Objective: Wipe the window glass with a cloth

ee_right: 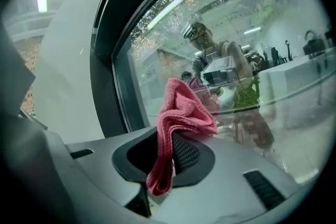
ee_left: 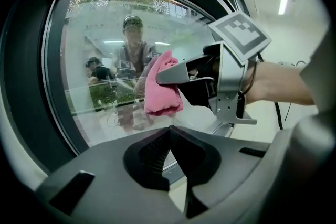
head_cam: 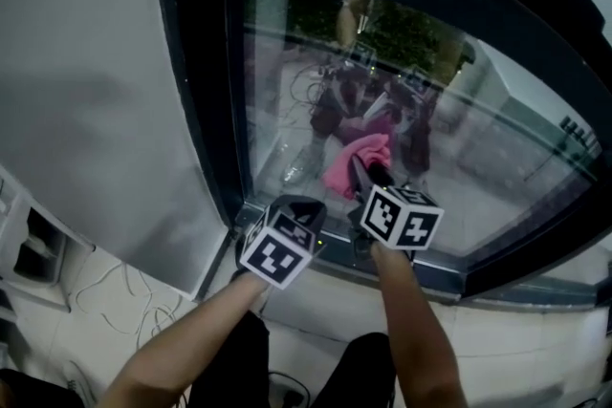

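My left tool (ee_left: pixel 169 132) is clenched on nothing. My right tool (ee_right: pixel 169 136) grips the cloth (ee_right: pixel 181 110): long axis roughly upright, tail hanging below the jaws, bunched end pointing up towards the low part of the glass (ee_right: pixel 294 128). I'd press that bunch flat and wipe in overlapping strokes.

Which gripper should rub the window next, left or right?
Probably right. The right gripper is shut on the pink cloth, close to the glass. The left gripper is shut and holds nothing.
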The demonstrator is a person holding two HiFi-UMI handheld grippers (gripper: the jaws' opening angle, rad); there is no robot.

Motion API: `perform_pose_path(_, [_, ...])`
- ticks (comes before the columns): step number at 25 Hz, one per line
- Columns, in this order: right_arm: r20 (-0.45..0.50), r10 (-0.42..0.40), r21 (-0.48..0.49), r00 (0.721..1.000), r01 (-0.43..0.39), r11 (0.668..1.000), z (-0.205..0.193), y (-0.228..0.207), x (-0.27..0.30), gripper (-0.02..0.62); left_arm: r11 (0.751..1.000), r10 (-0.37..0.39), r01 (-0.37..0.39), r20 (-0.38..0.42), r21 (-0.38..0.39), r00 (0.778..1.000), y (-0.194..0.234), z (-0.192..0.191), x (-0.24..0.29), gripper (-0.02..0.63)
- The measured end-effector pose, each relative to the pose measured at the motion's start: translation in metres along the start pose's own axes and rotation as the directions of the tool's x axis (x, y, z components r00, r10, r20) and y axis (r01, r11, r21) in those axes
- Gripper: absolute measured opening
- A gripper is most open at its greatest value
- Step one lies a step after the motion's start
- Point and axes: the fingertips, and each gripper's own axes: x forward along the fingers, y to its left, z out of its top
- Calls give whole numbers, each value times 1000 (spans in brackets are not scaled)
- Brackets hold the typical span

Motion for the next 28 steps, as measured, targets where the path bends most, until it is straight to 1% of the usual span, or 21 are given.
perform_pose_path(5, [21,-11,-78,1000,12,997,21,-4,-13,55,1000,-10,9,23,17,1000,-10,17,2,0])
perform_pose_path(10, [44,-42,-139,998,48,989,41,-19,-35,55,999,-31,30,31,20,999,-29,28,11,0])
perform_pose_path(19, [84,-128,-134,988,138,981,58,-78,-88,55,995,-86,83,43,61,995,-77,54,38,0])
perform_pose_path(23, [97,-175,-127,980,186,974,59,-108,-112,55,990,-117,114,40,86,992,-103,65,55,0])
perform_pose_path(28, [115,-231,-115,966,244,963,60,-143,-142,55,985,-148,142,49,98,988,-129,79,71,0])
